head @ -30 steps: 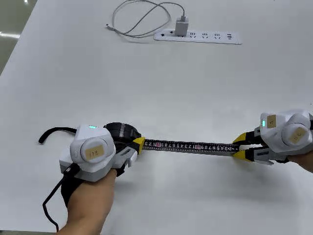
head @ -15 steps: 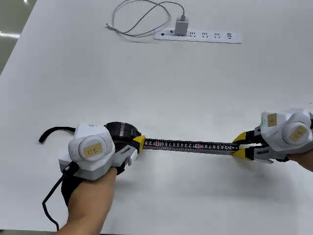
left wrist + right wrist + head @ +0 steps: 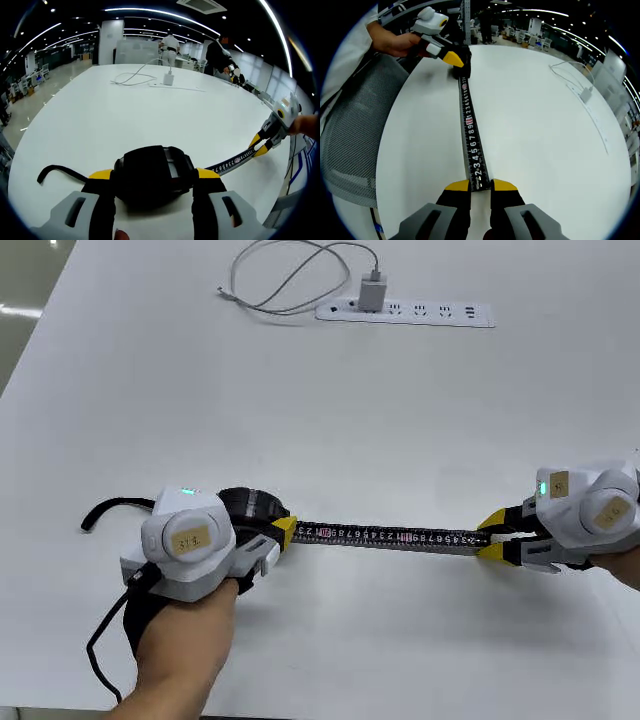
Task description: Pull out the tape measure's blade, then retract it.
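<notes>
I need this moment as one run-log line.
left hand-held gripper: shut on tape measure case | right hand-held gripper: shut on blade | blade: pulled out | retraction: not started

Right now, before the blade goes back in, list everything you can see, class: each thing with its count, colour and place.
Table: one, white, under everything.
Case: one, black, near left of the table.
Blade: one, dark with pale numerals, stretched from the case to the right.
Strap: one, black, on the table left of the case.
Power strip: one, white, far side of the table.
Charger: one, white, plugged into the strip's left end.
Cable: one, white, looped left of the charger.
Chair: one, grey mesh, by the table's edge.
People: two, far beyond the table.
Left claw: yellow-tipped, shut on the case.
Right claw: yellow-tipped, shut on the blade's end.
Left hand, right hand: behind the claws.
</notes>
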A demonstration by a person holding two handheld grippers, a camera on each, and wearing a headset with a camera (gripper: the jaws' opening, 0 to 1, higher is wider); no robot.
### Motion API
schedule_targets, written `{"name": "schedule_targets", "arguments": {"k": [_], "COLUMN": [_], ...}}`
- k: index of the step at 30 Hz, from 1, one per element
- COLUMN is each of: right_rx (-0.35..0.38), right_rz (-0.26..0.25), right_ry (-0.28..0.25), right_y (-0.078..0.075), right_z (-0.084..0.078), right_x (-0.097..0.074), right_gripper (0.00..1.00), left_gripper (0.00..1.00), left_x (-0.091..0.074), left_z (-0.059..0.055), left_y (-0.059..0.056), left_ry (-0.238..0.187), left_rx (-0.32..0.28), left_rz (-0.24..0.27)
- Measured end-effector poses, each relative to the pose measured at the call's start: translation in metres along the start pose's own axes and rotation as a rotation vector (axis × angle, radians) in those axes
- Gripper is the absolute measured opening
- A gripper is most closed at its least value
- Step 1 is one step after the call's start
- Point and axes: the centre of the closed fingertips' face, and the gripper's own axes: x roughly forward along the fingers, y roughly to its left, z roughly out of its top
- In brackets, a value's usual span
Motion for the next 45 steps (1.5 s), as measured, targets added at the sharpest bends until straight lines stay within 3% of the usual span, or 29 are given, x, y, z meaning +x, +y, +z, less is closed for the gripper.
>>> {"name": "schedule_targets", "arguments": {"k": [12,45], "right_rx": [-0.005,-0.006], "right_rz": [-0.002,0.013], "right_ry": [0.010,-0.050], "right_y": [0.000,0.003], "right_z": [0.001,0.032], "right_x": [0.001,0.015], "right_gripper": [0.10,0.10], "left_gripper": [0.57,0.57], "left_x": [0.000,0.000], "left_z": [0.001,0.000], "left_y": [0.001,0.001], "left_ry": [0.006,-0.005], "left_rx": [-0.004,-0.037], "left_rz": [-0.005,-0.035]}}
